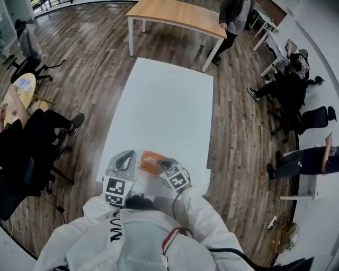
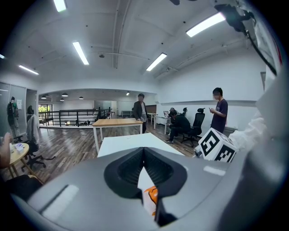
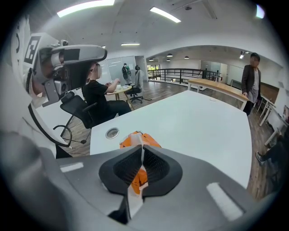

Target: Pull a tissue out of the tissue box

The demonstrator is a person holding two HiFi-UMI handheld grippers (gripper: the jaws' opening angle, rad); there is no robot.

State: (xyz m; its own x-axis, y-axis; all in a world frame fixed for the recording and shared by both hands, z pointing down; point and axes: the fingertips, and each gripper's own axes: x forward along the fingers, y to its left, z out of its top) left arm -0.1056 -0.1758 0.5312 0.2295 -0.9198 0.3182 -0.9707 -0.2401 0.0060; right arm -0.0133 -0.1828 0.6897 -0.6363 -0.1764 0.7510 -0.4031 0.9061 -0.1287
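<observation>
An orange tissue pack (image 1: 150,160) lies near the front edge of the white table (image 1: 164,106). My right gripper (image 1: 163,165) reaches down onto its right end; the tips are hidden in the head view. In the right gripper view the jaws (image 3: 142,148) stand shut just above the pack (image 3: 135,137). Orange and a white strip show through the slit below them, and I cannot tell whether tissue is pinched. My left gripper (image 1: 128,154) hovers just left of the pack, apart from it. Its jaws (image 2: 144,151) meet at the tips, with the pack (image 2: 153,195) glimpsed under them.
A round cable port (image 3: 112,132) sits in the table left of the pack. A wooden table (image 1: 175,16) stands beyond the far end, with a person (image 1: 235,16) beside it. People sit on office chairs (image 1: 32,132) to both sides.
</observation>
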